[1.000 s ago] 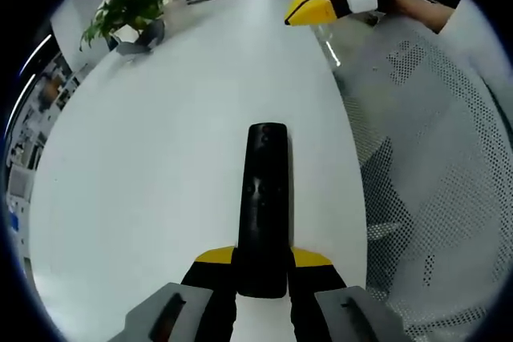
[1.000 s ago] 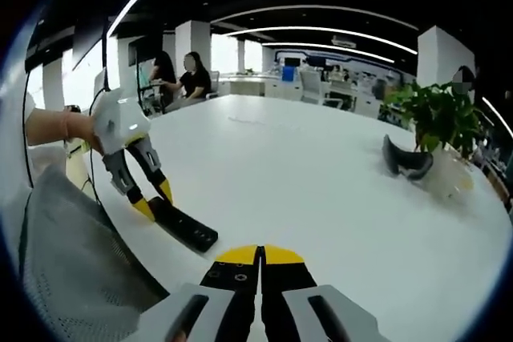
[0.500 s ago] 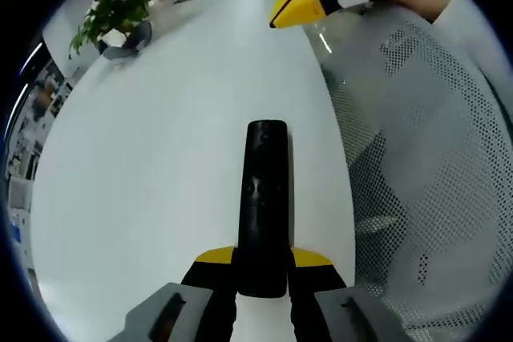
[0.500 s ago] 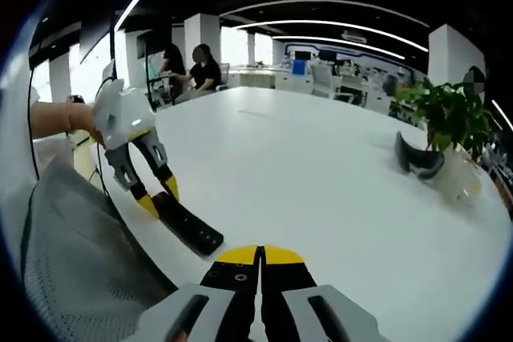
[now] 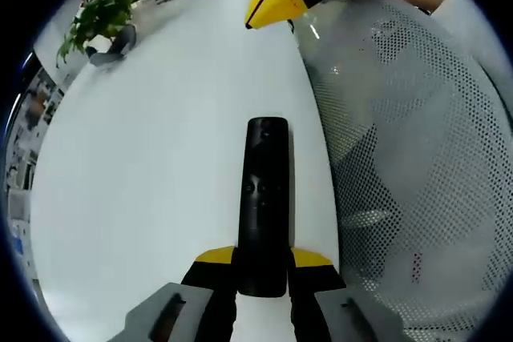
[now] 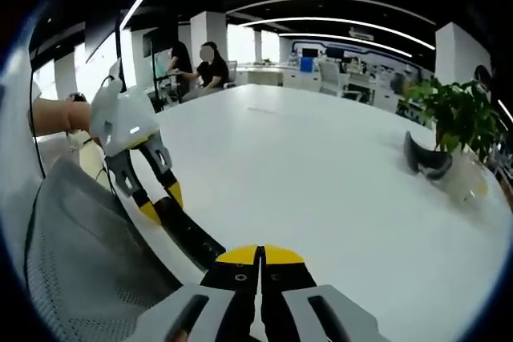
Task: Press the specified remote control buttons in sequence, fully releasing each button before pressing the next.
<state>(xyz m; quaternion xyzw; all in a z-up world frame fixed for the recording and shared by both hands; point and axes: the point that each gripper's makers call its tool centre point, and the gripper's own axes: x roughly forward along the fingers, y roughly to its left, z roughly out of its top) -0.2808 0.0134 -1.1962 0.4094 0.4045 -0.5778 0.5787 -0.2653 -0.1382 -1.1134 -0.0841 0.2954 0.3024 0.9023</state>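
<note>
In the left gripper view, the left tongs (image 5: pixel 262 263) are closed on the near end of a black remote control (image 5: pixel 264 198). The remote runs straight ahead from between the yellow-tipped jaws and lies flat on the white surface (image 5: pixel 160 142), close to its edge. To the right of the remote, past that edge, is the white mesh back of a chair (image 5: pixel 417 166).

Far ahead of the left tongs and a little to their right, the right tongs (image 5: pixel 272 4) come in over the surface with their yellow tips together, holding nothing. A potted plant (image 5: pixel 96 18) stands far ahead to the left.

In the right gripper view, the right tongs (image 6: pixel 259 255) show their two jaws pressed shut with nothing between them. Just ahead and to their left sits the remote control (image 6: pixel 191 236), its far end gripped by the left tongs (image 6: pixel 160 202). The potted plant (image 6: pixel 457 118) is well off to the right, with a dark curved object (image 6: pixel 425 158) beside it. People sit at a far desk (image 6: pixel 200 66) beyond the surface (image 6: pixel 321 166).
</note>
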